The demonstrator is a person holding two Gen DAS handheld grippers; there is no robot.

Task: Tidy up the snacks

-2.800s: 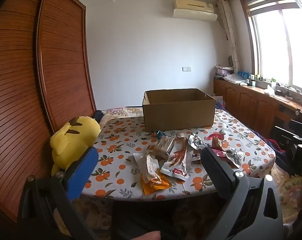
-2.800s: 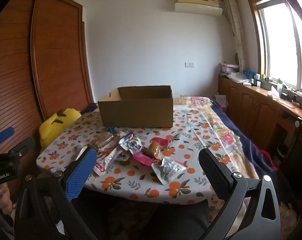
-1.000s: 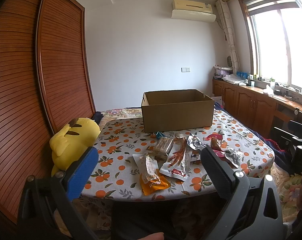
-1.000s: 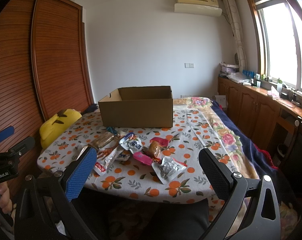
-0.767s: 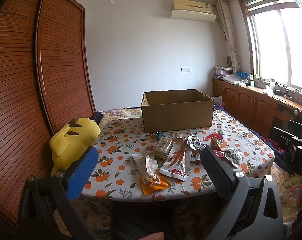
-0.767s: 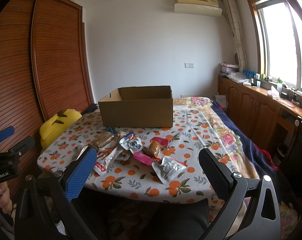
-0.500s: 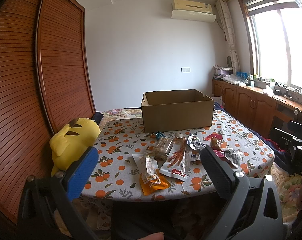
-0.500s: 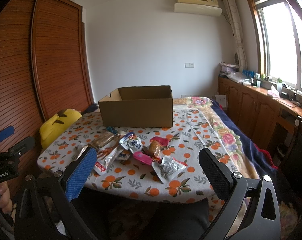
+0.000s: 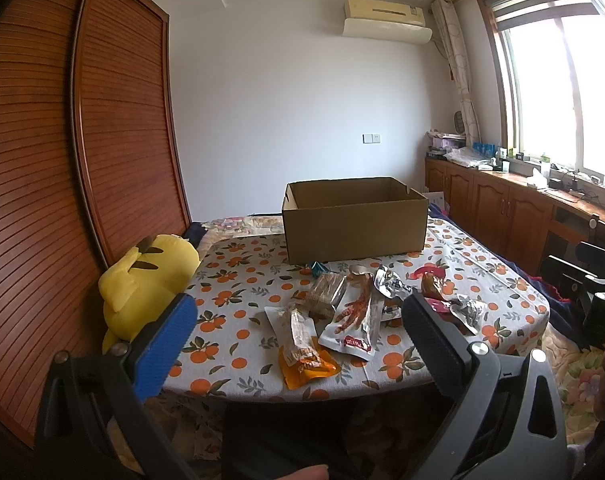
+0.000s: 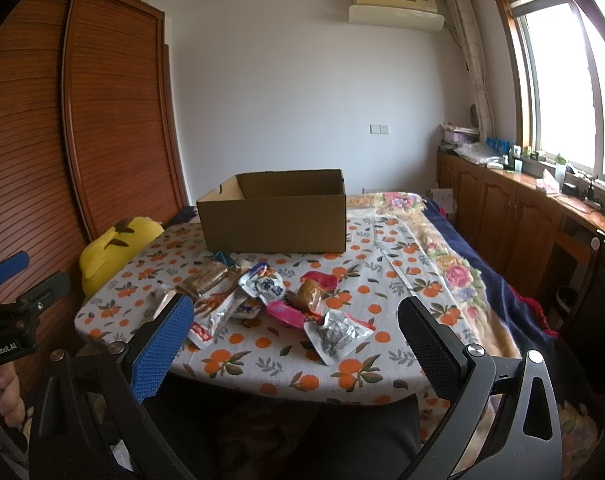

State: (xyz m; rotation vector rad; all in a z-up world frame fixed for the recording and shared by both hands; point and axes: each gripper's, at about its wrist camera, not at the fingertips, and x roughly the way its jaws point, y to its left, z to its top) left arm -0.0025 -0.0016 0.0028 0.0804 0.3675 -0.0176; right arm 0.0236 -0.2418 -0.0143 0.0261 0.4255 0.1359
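Nothing has shifted since the earlier frames: both my grippers hang short of the near table edge as before, and the snacks lie where they lay.

From the left wrist, my left gripper (image 9: 298, 326) is spread wide with nothing between its fingers. Past it, the snack packets (image 9: 344, 306) lie scattered on the orange-print tablecloth (image 9: 238, 276), between the near edge and the open cardboard box (image 9: 354, 226), which stands farther back with its long side facing me. The white pouch with a red claw picture (image 9: 352, 316) runs lengthwise away from me, leaning right; the orange-ended packet (image 9: 302, 346) beside it runs much the same way, its orange end nearest. A yellow plush toy (image 9: 142, 284) sits off the table's left edge against the slatted wooden wardrobe (image 9: 62, 180).

From the right wrist, my right gripper (image 10: 294, 332) is likewise wide and empty. A silver foil pouch (image 10: 336, 334) lies nearest, with a pink packet (image 10: 286, 312) just behind it. The box is well behind the pile, nothing standing between. At far left, a hand (image 10: 2, 394) grips the other handle.
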